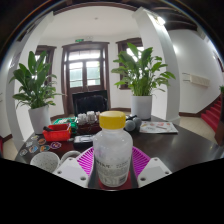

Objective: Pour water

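Note:
A clear plastic bottle (112,153) with a yellow cap and a pale label stands upright between my gripper's (112,168) two fingers. The magenta pads (86,160) press against both of its sides. The bottle appears lifted, its base hidden below the fingers. A white cup (44,160) sits on the dark table (175,145) to the left of the fingers, close by.
A red tray (56,131) and small jars stand at the left on the table. A paper (157,127) lies to the right beyond the bottle. Two potted plants (38,85) (141,72) flank a doorway behind. A white column stands at the right.

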The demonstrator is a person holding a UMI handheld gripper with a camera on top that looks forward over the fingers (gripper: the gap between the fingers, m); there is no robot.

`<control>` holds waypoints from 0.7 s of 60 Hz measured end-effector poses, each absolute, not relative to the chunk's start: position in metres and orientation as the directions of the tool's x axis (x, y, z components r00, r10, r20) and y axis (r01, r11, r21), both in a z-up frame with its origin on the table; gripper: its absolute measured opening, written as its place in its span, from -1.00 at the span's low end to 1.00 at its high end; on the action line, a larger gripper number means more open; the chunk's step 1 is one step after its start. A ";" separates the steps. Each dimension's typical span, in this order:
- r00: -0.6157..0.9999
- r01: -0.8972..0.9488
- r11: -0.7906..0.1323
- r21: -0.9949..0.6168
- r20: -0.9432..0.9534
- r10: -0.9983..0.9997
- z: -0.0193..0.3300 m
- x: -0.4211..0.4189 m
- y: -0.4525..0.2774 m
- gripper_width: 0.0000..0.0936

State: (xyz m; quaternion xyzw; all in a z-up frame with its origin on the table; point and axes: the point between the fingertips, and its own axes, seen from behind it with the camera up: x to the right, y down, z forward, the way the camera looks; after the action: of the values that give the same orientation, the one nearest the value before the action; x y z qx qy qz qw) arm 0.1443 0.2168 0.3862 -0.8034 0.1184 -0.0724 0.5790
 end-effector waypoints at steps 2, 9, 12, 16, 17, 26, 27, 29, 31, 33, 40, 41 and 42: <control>0.962 -0.102 -0.297 -0.949 -0.018 -0.272 0.386 0.143 0.215 0.11; 0.966 -0.044 -0.298 -0.953 0.035 -0.256 0.385 0.141 0.214 0.24; 0.964 -0.042 -0.331 -0.943 0.049 -0.263 0.377 0.141 0.210 0.36; 0.966 -0.040 -0.359 -0.932 0.056 -0.253 0.371 0.136 0.207 0.78; 0.967 -0.041 -0.353 -0.935 0.051 -0.248 0.373 0.134 0.205 0.82; 0.974 -0.075 -0.345 -0.936 0.005 -0.226 0.383 0.116 0.177 0.79; 0.976 -0.074 -0.352 -0.933 0.005 -0.219 0.383 0.112 0.172 0.79; 0.978 -0.066 -0.360 -0.931 0.011 -0.208 0.387 0.103 0.157 0.79; 0.979 -0.054 -0.363 -0.930 0.022 -0.202 0.392 0.097 0.144 0.79; 0.981 -0.046 -0.372 -0.927 0.027 -0.190 0.398 0.090 0.131 0.78; 0.991 -0.017 -0.393 -0.920 0.037 -0.130 0.436 0.058 0.081 0.80; 0.991 -0.009 -0.385 -0.923 0.044 -0.130 0.450 0.055 0.066 0.80; 0.990 -0.005 -0.380 -0.925 0.049 -0.133 0.458 0.053 0.059 0.80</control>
State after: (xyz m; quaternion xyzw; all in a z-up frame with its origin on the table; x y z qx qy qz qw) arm 0.0534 0.0592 0.4577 -0.8287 0.0417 -0.0574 0.5552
